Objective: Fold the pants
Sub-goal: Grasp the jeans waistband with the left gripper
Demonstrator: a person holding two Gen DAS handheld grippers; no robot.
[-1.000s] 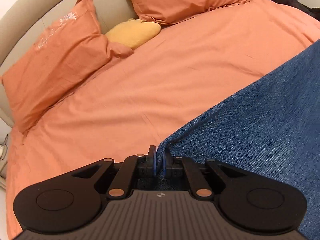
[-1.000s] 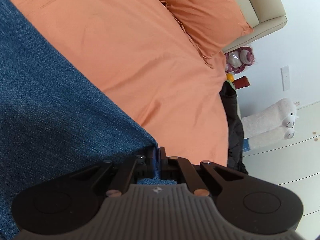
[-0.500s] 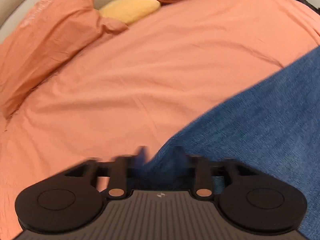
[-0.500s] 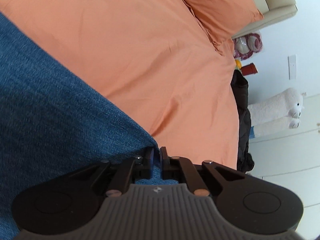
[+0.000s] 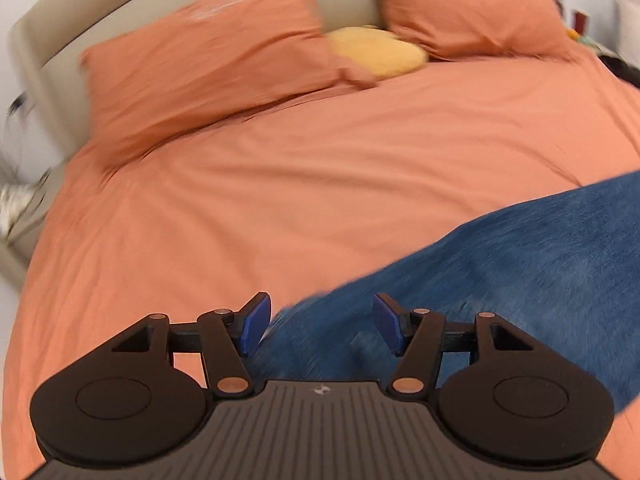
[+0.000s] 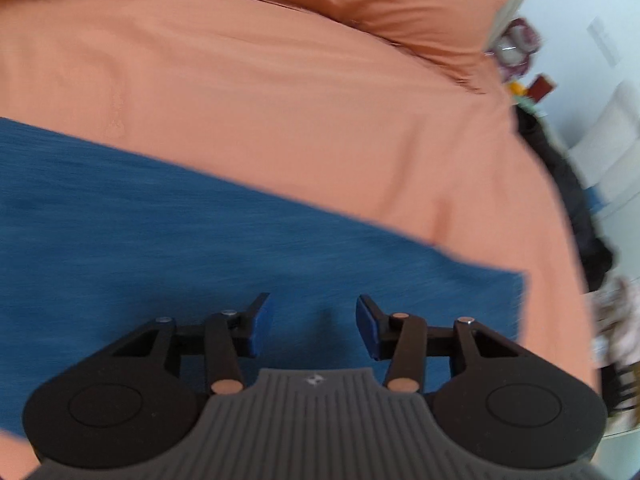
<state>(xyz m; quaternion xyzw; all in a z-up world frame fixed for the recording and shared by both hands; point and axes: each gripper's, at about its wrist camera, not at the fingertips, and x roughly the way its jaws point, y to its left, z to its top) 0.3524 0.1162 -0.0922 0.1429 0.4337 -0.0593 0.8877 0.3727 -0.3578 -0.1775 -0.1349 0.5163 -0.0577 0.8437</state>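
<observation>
The blue denim pants [image 5: 500, 280] are spread flat on the orange bedspread [image 5: 280, 200], seen in both wrist views. 1 second ago a corner of the denim was pinched in each gripper; now both corners are released. The left gripper [image 5: 320, 326] has just been opening, its jaws are held wide apart, and nothing is gripped, the denim edge lying below the gap. The right gripper [image 6: 312, 326] has just been opening as well, with its jaws apart over the cloth and nothing clamped. More of the bed is now seen, including 2 orange pillows [image 5: 208, 52] and a yellow cushion [image 5: 376, 54]. Both views are blurred.
</observation>
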